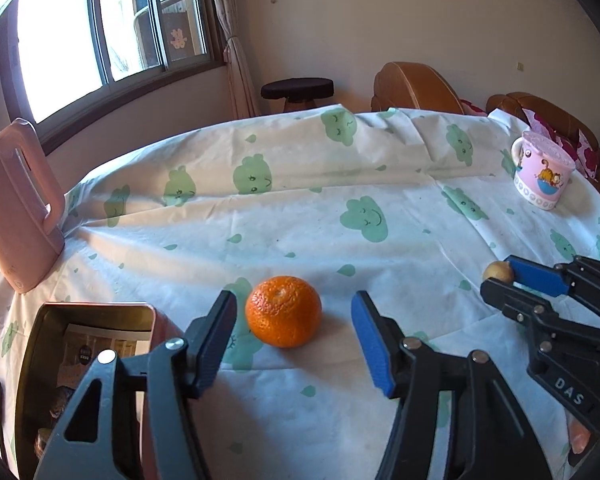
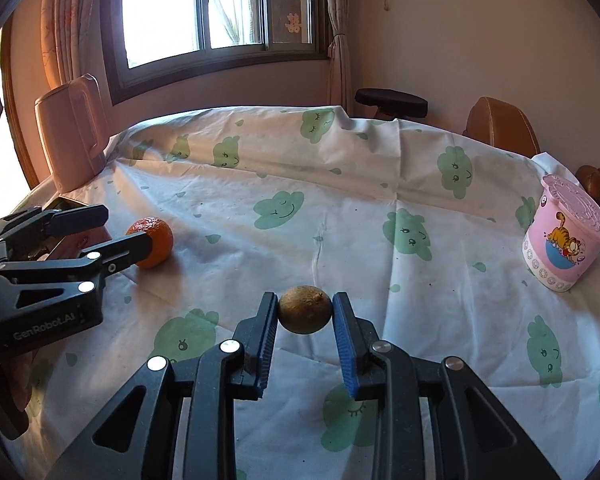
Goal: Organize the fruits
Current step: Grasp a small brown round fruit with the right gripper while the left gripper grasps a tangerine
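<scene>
Covering the counter: a white cloth (image 1: 380, 184) printed with green clouds — it carries everything here.
Box: an open metal tin (image 1: 96, 312) at the near left edge of the counter, just beside the left gripper; dark lumps and a paper show inside, but I cannot tell whether any are fruit.
Pink kettle: stands (image 1: 16, 208) at the far left edge, apart from the fruit.
Pink mug: cartoon cat cup (image 2: 564, 236) at the far right, lid on, untouched.
Left gripper: its fingers (image 1: 294, 340) are spread on either side of the tangerine, with clear gaps to the peel — not yet pinching.
Right gripper: its fingers (image 2: 305, 316) are pinching the small brown fruit from both sides.
Tangerine: orange (image 1: 284, 311), resting on the cloth between the left fingers, near the tin.
Small brown fruit: round with a little tip, kiwi-like (image 2: 305, 314), low over or on the cloth; I cannot tell which.
Progress: early, by my judgement — both visible fruits lie outside any container; one is grasped, the other only bracketed. Grasping the tangerine and placing both remain.
</scene>
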A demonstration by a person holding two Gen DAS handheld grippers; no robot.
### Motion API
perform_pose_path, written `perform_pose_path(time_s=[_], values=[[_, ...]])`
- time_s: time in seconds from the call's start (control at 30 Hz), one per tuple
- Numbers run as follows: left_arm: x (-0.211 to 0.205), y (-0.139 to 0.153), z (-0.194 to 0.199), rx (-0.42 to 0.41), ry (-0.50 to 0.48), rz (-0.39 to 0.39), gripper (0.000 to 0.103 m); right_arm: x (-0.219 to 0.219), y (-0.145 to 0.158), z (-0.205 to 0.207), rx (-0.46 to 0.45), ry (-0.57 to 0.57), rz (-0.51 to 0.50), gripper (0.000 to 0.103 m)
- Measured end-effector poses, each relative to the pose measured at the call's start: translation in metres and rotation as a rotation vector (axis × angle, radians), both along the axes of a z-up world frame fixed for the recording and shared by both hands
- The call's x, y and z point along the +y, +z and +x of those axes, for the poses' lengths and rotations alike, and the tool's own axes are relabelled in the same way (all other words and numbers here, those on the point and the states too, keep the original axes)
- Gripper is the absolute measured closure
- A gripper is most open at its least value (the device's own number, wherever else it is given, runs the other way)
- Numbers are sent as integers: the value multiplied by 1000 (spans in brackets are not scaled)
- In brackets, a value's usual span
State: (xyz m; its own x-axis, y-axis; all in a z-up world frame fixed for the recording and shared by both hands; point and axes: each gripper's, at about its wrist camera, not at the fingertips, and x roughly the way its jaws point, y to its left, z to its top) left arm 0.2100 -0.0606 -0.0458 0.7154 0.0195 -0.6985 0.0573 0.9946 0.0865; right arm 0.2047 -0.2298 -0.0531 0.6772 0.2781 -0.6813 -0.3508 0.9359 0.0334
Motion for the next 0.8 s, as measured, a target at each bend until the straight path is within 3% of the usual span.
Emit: perform_pose_path(time_s=[0.2, 0.37, 0.8], values=[[-3, -14, 20, 47, 33, 35, 48, 5, 1, -2, -8, 23, -18, 73], [5, -26, 34, 106, 47, 6, 52, 5, -1, 0, 6, 26, -13, 73], [1, -19, 3, 67, -13, -81, 55, 4, 5, -8, -46, 27, 2, 73]])
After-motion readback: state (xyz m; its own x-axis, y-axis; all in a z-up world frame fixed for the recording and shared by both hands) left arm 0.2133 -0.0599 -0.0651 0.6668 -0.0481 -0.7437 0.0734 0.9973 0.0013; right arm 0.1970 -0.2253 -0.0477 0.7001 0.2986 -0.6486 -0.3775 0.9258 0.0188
